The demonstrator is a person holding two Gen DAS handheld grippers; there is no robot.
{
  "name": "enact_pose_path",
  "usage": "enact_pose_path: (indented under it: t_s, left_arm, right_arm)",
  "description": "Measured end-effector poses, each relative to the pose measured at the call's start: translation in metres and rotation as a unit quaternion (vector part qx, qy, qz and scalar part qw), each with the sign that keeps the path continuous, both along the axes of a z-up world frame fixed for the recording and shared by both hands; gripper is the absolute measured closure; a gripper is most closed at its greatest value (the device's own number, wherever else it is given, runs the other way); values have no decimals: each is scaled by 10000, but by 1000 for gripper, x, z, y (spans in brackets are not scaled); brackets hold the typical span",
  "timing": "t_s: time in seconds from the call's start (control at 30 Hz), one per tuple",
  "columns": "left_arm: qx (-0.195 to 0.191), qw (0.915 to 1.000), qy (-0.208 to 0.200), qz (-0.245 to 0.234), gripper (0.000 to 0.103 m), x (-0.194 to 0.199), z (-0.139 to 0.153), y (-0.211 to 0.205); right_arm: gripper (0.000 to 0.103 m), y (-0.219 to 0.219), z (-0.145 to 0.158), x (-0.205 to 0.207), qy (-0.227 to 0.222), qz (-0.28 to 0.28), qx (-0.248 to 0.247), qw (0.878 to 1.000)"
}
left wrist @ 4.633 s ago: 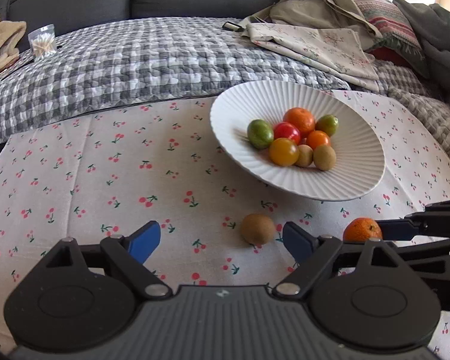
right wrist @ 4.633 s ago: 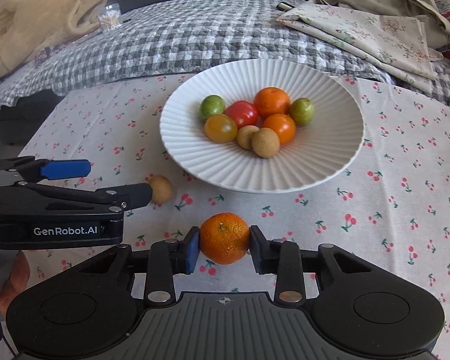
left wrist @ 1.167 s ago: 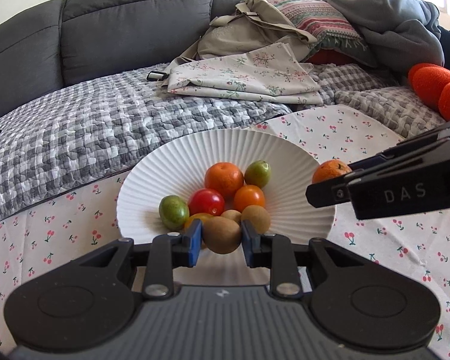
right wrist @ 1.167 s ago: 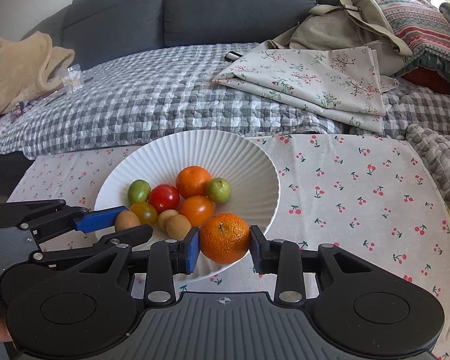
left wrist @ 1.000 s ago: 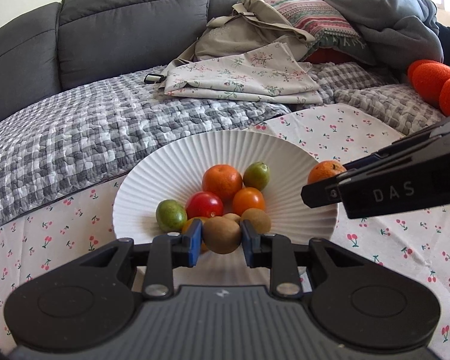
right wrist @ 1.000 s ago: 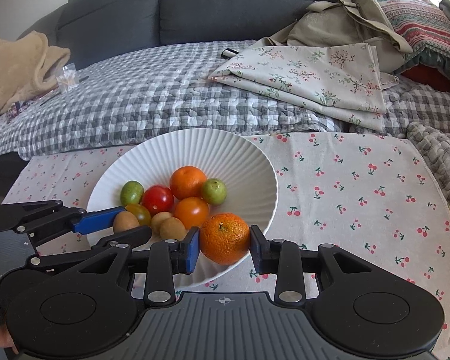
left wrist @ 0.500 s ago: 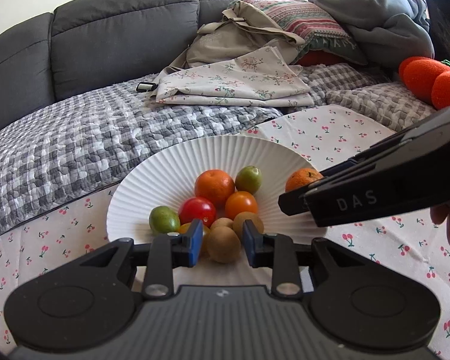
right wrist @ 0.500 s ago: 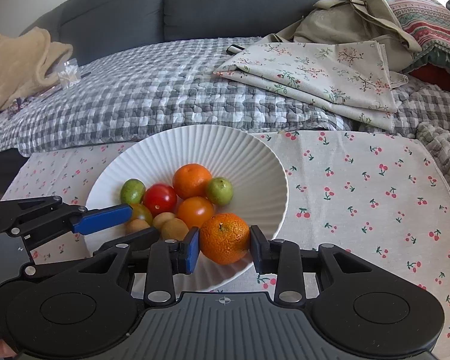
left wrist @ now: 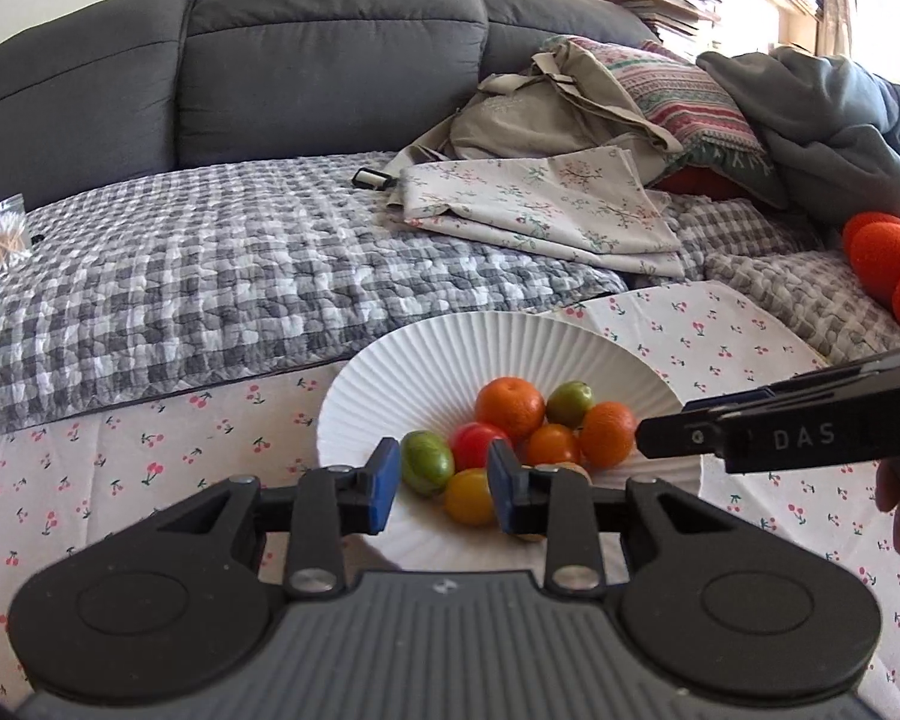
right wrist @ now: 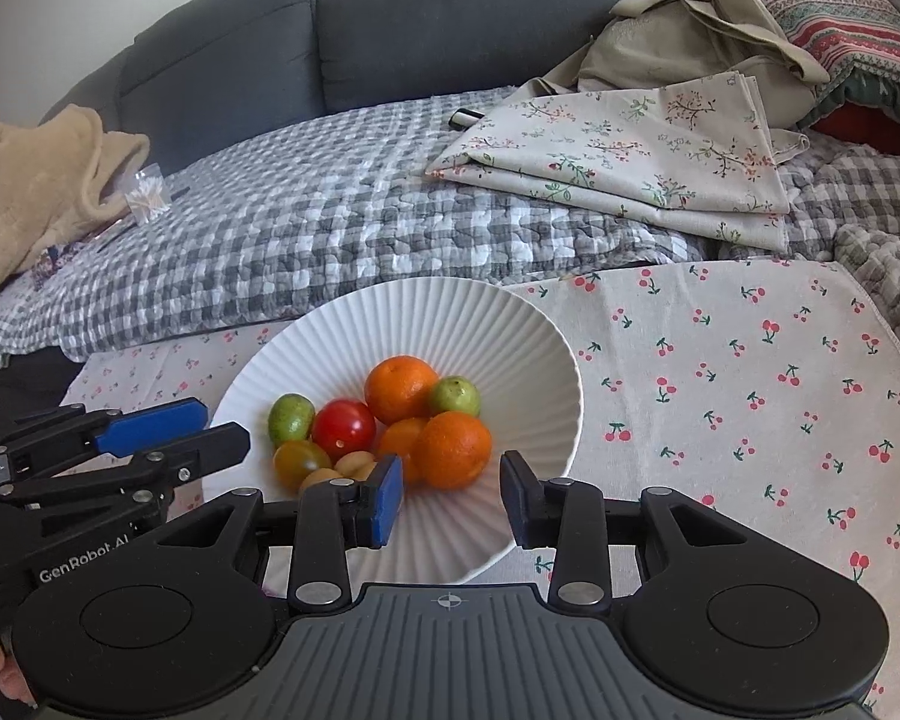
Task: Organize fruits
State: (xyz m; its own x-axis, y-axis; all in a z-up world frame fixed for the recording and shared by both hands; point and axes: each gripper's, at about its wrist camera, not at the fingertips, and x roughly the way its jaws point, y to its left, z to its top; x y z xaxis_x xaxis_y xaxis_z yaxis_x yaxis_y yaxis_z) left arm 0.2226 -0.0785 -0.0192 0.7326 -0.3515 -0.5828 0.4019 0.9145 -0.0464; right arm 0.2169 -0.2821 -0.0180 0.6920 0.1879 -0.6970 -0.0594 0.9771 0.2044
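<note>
At the left edge of the right wrist view the left gripper reaches in toward the white ribbed plate, its blue-padded jaws spread with nothing between them. The plate sits on a cherry-print cloth, close to that cloth's far edge, where a grey checked quilt begins. On the plate the fruit lies in one tight cluster: a green fruit at the left side, a red tomato beside it, a yellow tomato toward the near rim, and small brown fruits partly hidden behind the right gripper's left pad. Further right come a large orange, a second green fruit, and another orange resting on the plate at the cluster's near right side. The right gripper hovers just short of that orange, jaws apart and empty. To the right, on the quilt, lies a folded floral cloth.
</note>
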Motion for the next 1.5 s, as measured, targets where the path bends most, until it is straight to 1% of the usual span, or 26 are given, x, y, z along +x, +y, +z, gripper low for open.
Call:
enact_pose_path:
  t_s: [0.07, 0.17, 0.23, 0.27, 0.3, 0.33, 0.37, 0.4, 0.47, 0.5, 0.53, 0.57, 0.6, 0.63, 0.77, 0.83, 0.97, 1.03, 1.1, 1.23, 1.37, 1.5]
  left_arm:
    - [-29, 9999, 95, 115, 69, -1, -1, 5]
    - [-19, 9993, 242, 293, 62, -4, -1, 8]
    - [-25, 9985, 313, 459, 51, -7, 1, 10]
    - [-39, 9979, 336, 547, 47, -9, 3, 12]
    - [-39, 9974, 358, 622, 42, -11, 4, 12]
    - [1, 9968, 396, 696, 36, -14, 5, 12]
    - [65, 9962, 427, 750, 34, -17, 6, 12]
    - [124, 9957, 453, 800, 30, -20, 6, 12]
    - [219, 9947, 492, 879, 28, -30, 9, 12]
    - [271, 9944, 492, 890, 27, -34, 11, 12]
    - [334, 9941, 495, 904, 23, -39, 13, 11]
    - [385, 9936, 508, 934, 20, -44, 16, 12]
    - [409, 9932, 496, 966, 17, -50, 19, 14]
    - [438, 9931, 448, 988, 16, -57, 22, 15]
    - [584, 9917, 338, 1092, 12, -79, 32, 19]
    - [506, 9916, 375, 1130, 11, -89, 36, 24]
    - [318, 9916, 405, 1190, 10, -106, 45, 31]
    - [302, 9913, 371, 1228, 8, -115, 49, 35]
    - [281, 9909, 355, 1269, 7, -125, 53, 39]
    - [219, 9899, 297, 1367, 2, -146, 60, 48]
    - [239, 9885, 246, 1472, 1, -160, 63, 53]
    - [325, 9869, 66, 1576, 1, -171, 68, 57]
  right_arm:
    - [67, 1, 3, -2, 7, 4, -7, 10000]
    - [67, 2, 9, -8, -10, 9, -23, 10000]
    - [67, 3, 13, -13, 18, 37, -12, 10000]
    - [67, 5, 14, -16, 49, 81, -9, 10000]
    - [67, 8, 16, -19, 83, 107, -30, 9999]
    - [65, 11, 17, -23, 106, 111, -70, 9999]
    - [64, 15, 18, -28, 122, 109, -107, 9998]
    - [63, 18, 20, -32, 149, 103, -130, 9997]
    - [61, 24, 25, -42, 186, 94, -76, 9998]
    - [56, 26, 28, -46, 203, 105, -41, 9997]
    - [48, 29, 32, -50, 206, 98, -65, 9997]
    - [44, 32, 36, -55, 171, 62, -144, 9997]
    - [35, 34, 40, -60, 125, 23, -239, 9996]
    - [32, 35, 43, -65, 91, 0, -305, 9995]
    - [27, 33, 53, -85, 57, -119, -221, 9997]
    - [24, 33, 57, -95, 38, -156, -204, 9997]
    - [16, 40, 65, -118, -38, -181, -338, 9993]
    - [10, 44, 68, -129, -67, -200, -423, 9989]
    - [7, 47, 72, -140, -130, -195, -479, 9986]
    - [2, 49, 78, -161, -236, -147, -380, 9989]
    - [1, 56, 78, -177, -236, -102, -409, 9988]
    - [1, 63, 80, -192, -355, -92, -527, 9979]
